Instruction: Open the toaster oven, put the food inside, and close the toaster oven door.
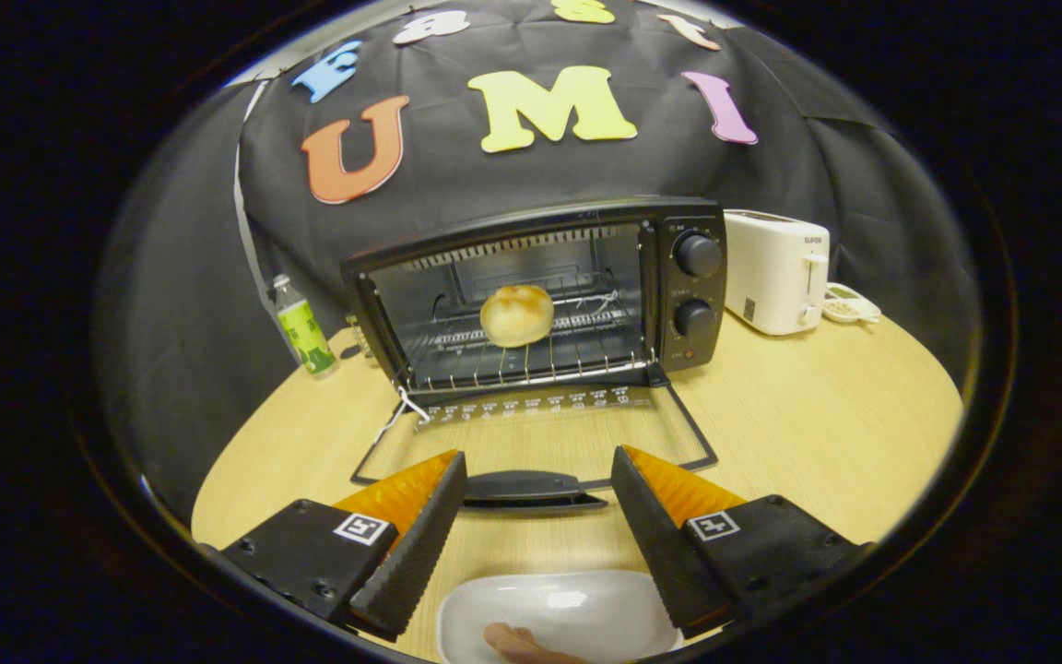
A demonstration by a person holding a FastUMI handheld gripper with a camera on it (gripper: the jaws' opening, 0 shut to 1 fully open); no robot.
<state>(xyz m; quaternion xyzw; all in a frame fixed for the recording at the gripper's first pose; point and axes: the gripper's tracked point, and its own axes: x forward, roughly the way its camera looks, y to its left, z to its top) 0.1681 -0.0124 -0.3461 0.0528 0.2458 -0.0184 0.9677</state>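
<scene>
Scene, left to right: a green-labelled bottle [302, 332] is standing on the surface [817, 415] at far left, just beside the toaster oven [540, 295]. The oven is sitting mid-scene against the booth wall, and its glass door [531, 433] is lying fully down, flat toward the near side. The bun [516, 314] is resting on the wire rack [531, 360] inside, roughly centred. The two knobs are sitting on the oven's right panel. Further right, well apart, a white toaster [778, 272] is standing, with a small dish [849, 304] just beside it.

The gripper [538, 484] is hovering near the door's front edge, jaws spread wide and holding nothing. The door handle [531, 487] is showing in the gap between the fingertips, though I can't tell whether they are at its height or above it. Nearer still, a white plate [559, 613] is lying below the jaws with one sausage-like piece [517, 641] at its near rim.

My read: the door is open, the bun is in, so the closing step is coming up, unless the piece on the plate also counts as food to load. The next move is probably calling for getting under or onto the handle and swinging the door up on its far hinge until it is latching. Risk: the wide jaws slipping off the thin handle.
</scene>
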